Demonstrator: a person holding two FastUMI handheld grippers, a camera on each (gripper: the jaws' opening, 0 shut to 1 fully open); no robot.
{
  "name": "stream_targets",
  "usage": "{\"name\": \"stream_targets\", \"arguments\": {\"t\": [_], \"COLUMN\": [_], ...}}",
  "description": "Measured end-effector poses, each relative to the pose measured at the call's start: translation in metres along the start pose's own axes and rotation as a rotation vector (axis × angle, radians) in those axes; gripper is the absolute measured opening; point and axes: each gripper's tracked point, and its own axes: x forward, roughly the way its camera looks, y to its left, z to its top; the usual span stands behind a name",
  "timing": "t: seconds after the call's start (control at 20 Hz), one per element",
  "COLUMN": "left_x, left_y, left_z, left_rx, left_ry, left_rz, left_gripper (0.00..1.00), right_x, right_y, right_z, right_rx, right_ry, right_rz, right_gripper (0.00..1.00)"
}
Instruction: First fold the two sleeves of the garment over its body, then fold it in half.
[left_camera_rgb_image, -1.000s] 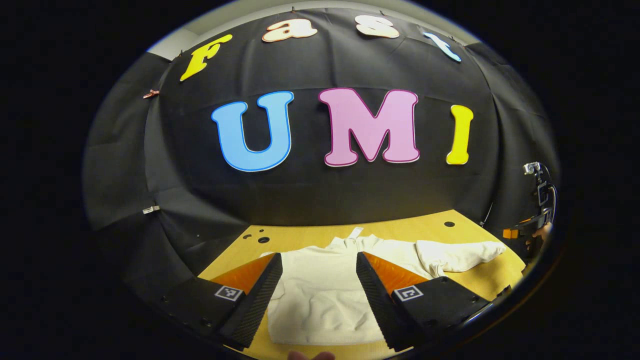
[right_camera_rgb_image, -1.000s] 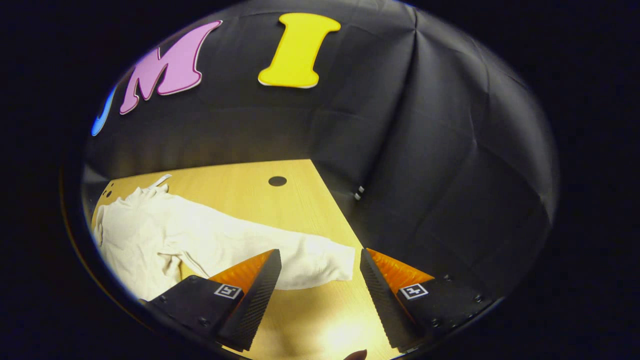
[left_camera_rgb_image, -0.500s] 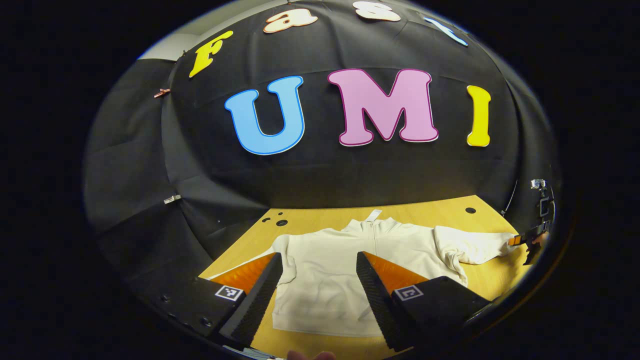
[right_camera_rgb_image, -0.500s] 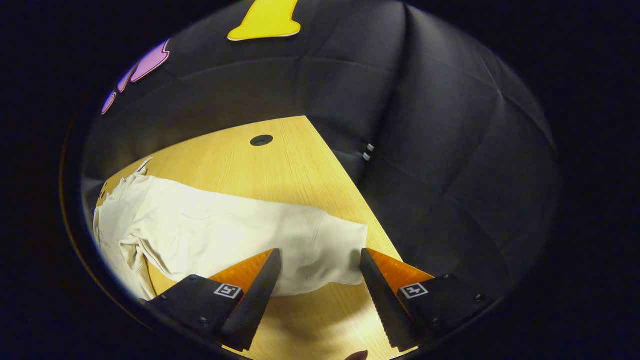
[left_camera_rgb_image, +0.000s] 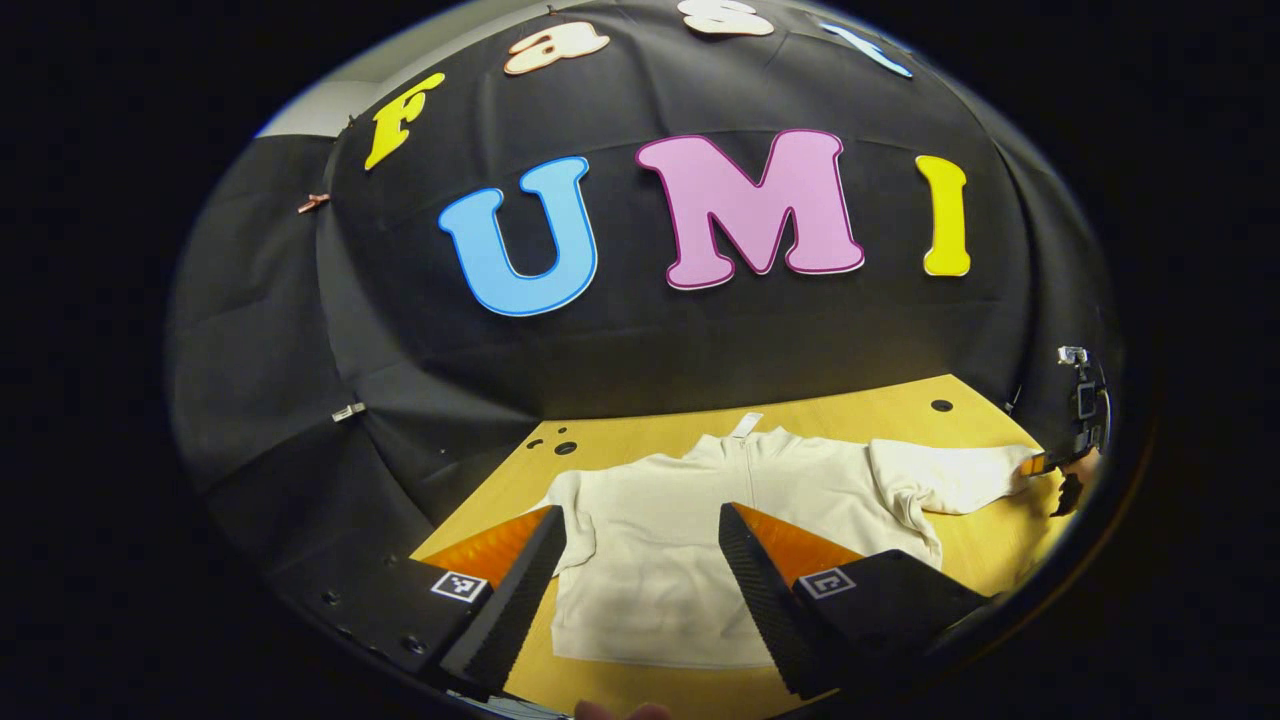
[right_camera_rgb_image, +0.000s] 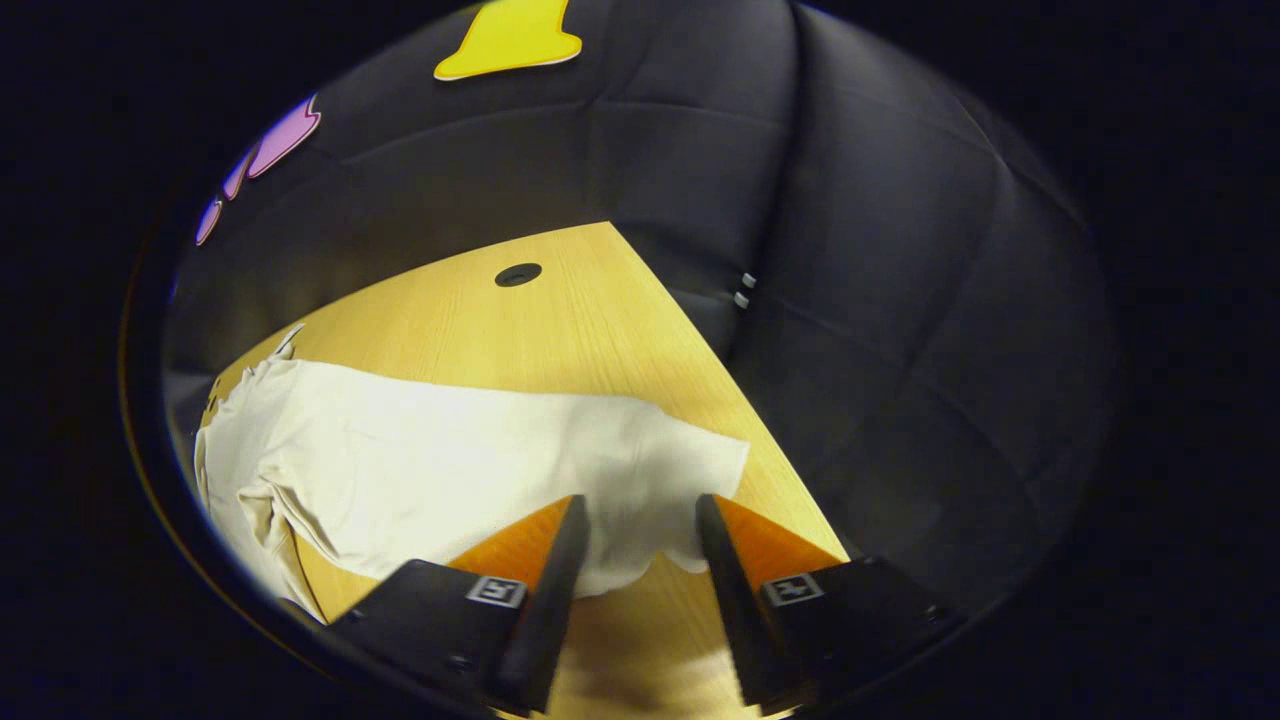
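The left gripper (left_camera_rgb_image: 637, 575) hangs above the table with its 2 fingers spread wide, nothing between them. The right gripper (right_camera_rgb_image: 640, 560) sits low, its 2 fingers (right_camera_rgb_image: 560, 570) partly drawn together with a gap left. Seen from the left gripper view, the right gripper (left_camera_rgb_image: 1050, 465) sits far right, a hand (left_camera_rgb_image: 1085, 462) behind it.
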Motion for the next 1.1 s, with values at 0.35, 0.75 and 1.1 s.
{"name": "stream_targets", "arguments": {"t": [0.35, 0.75, 1.1], "left_x": [0.015, 0.025, 0.04], "left_y": [0.041, 0.087, 0.138], "left_z": [0.0, -0.013, -0.033], "left_rx": [-0.018, -0.025, -0.064], "left_ry": [-0.024, -0.029, -0.01], "left_rz": [-0.059, -0.12, -0.124], "left_gripper": [0.97, 0.97, 0.97], "right_x": [-0.045, -0.132, -0.21], "right_y": [0.01, 0.023, 0.106], "right_z": [0.02, 0.016, 0.039], "right_rx": [-0.023, -0.015, 0.032], "right_ry": [-0.095, -0.208, -0.338], "right_rz": [-0.032, -0.144, -0.097], "right_gripper": [0.17, 0.17, 0.17]}}
